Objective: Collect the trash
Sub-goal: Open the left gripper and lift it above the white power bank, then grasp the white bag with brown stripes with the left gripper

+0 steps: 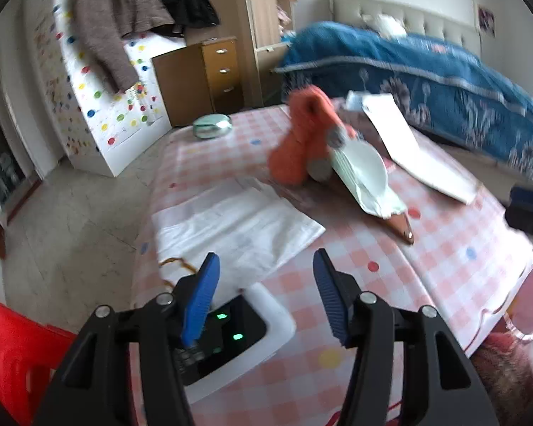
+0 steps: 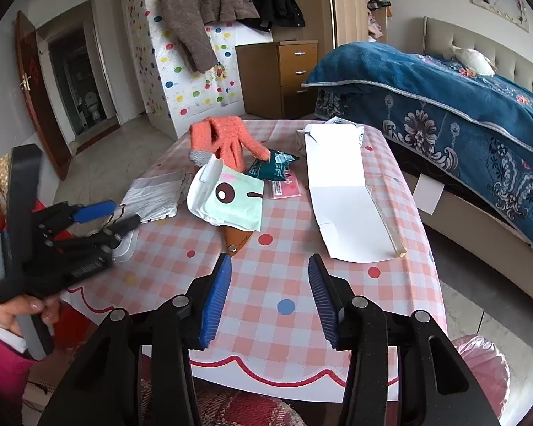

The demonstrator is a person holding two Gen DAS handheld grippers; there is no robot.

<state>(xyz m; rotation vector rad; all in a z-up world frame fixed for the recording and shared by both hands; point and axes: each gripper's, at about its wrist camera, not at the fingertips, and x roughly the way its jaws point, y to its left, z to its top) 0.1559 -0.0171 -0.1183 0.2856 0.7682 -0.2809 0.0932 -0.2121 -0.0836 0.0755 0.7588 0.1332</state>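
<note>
Both tools were empty at this point. The left gripper (image 1: pixel 264 266) stood with its blue pads (image 1: pixel 204 294) parted and nothing between them, low in the left wrist view above a white device with green lights (image 1: pixel 231 326). The right gripper (image 2: pixel 270 277) hung the same way at bottom centre of the right wrist view, jaws moderately wide over bare checked tablecloth (image 2: pixel 287 319), gripping nothing.

And the trash? It was nearly all on the table, by the look of it. A dark teal wrapper (image 2: pixel 275 167) lay just above centre of the right view, touching the tip of an orange knitted glove (image 2: pixel 224 138). A small pink packet (image 2: pixel 286 188) sat just below it. A flattened white carton (image 2: pixel 341 195) stretched down the right of centre, and a crumpled whitish bag (image 2: pixel 152 197) lay left of centre, near the left tool. A pale green pouch with a cartoon eye (image 2: pixel 234 202) rested over a brown leather piece (image 2: pixel 238 243); whether that counts as trash, I couldn't tell.

A pink-lined bin (image 2: pixel 479 365) showed at the lower right, beside the table; its contents were hidden. My read: the collecting was barely begun, with wrapper, packet, carton and bag all left to pick up.
</note>
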